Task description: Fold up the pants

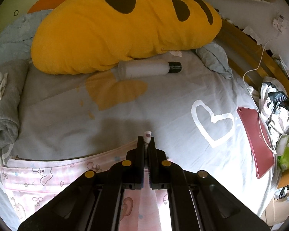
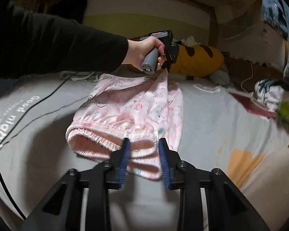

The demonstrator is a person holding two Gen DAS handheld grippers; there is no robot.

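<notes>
The pants [image 2: 129, 107] are soft pink fabric printed with small cartoon outlines, hearts and cherries, and have gathered elastic at the openings. They lie on the bed sheet [image 1: 163, 96], with one portion lifted off the surface.

The left gripper [image 1: 146, 141] has its black fingers pressed together on a pinch of the pink fabric; a small white tag end with a dark mark protrudes past the tips. In the right wrist view the same tool is held by the person's left hand [image 2: 144, 52], in a black sleeve, and cloth hangs taut from it. A grey handle bears a letter resembling "G".

The right gripper [image 2: 144, 146] has its jaws apart. Blue ribbed pads [image 2: 125, 157] line the inner faces. The fingers straddle the ruffled elastic opening nearest the camera; whether the pads touch the cloth cannot be told.

The sheet is smooth, pale grey, printed with a white heart outline [image 1: 212, 121] and orange patches. Writing on it, seen upside down, reads "good night" [image 2: 19, 111].

A plush yellow cushion [image 1: 125, 28] with dark brown patches lies at the far end. A white cylindrical bottle [image 1: 146, 70] with a black cap rests on its side just beside it. A flat dark red rectangular item [image 1: 256, 140] lies near the bed's right edge, with a white cable [image 1: 260, 57] running to it.
</notes>
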